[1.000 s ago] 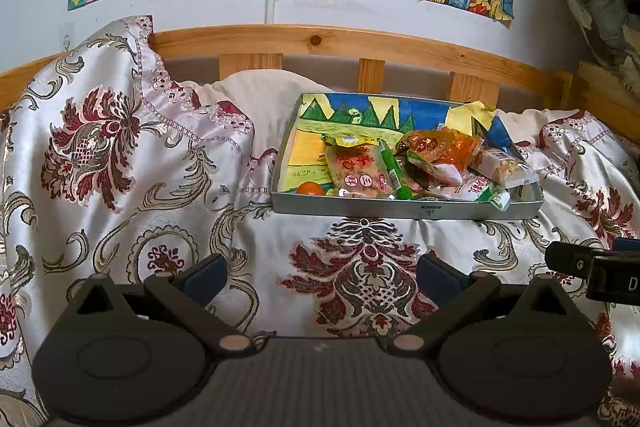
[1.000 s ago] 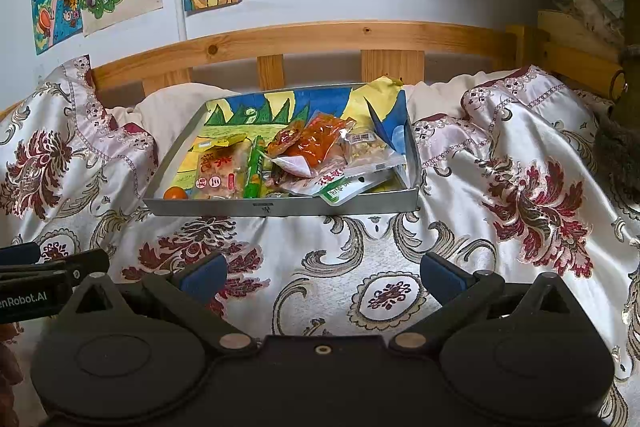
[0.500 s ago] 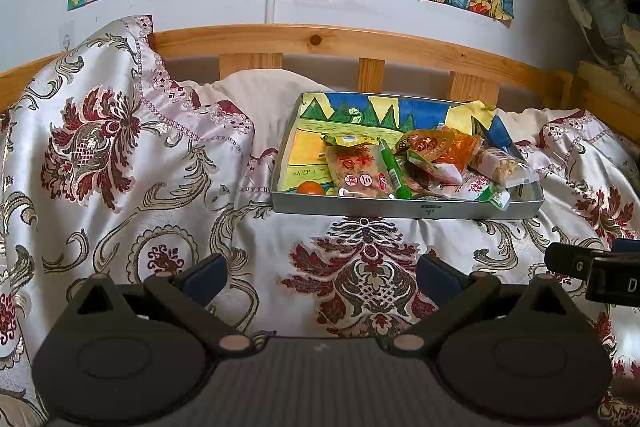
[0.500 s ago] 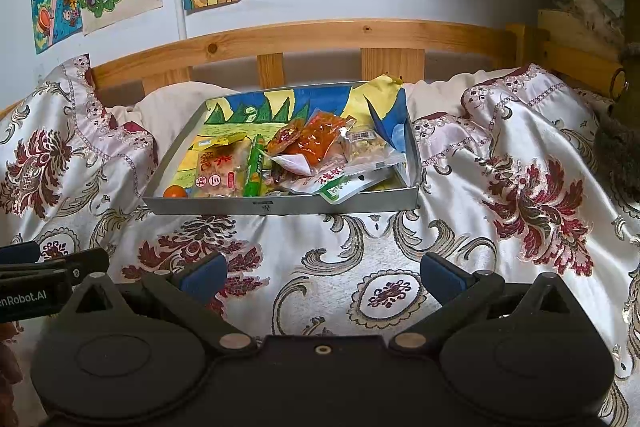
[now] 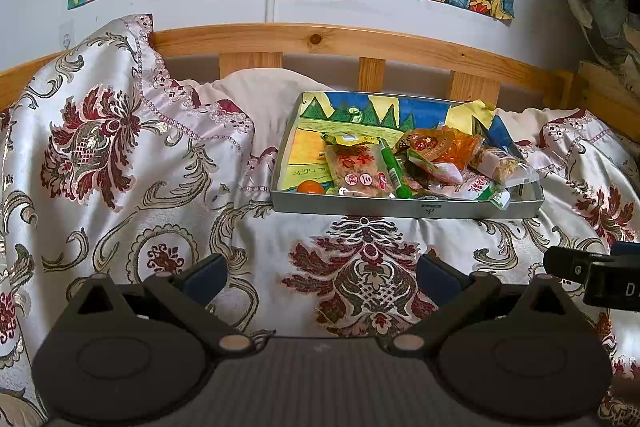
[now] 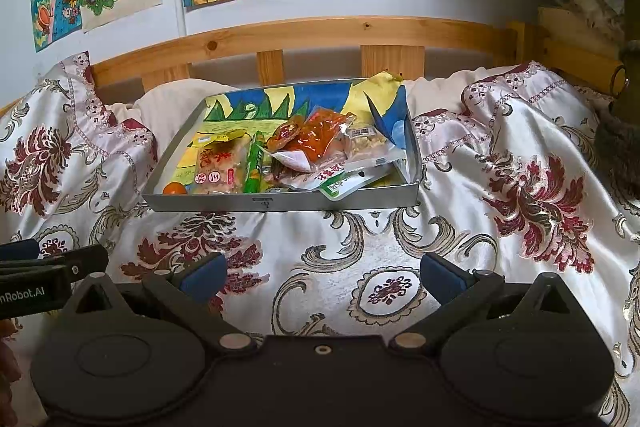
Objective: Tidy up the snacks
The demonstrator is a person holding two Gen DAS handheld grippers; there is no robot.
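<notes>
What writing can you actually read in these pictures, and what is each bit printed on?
"nRobot.AI": cut off at the frame edge, on the left gripper.
"D": cut off, on the right gripper.
Snack packets: red and white characters, too blurred to read.
Tray: small front mark, unreadable.

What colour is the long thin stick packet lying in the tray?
Bright green; the stick packet shows best in the left wrist view, lying in the tray.
</notes>
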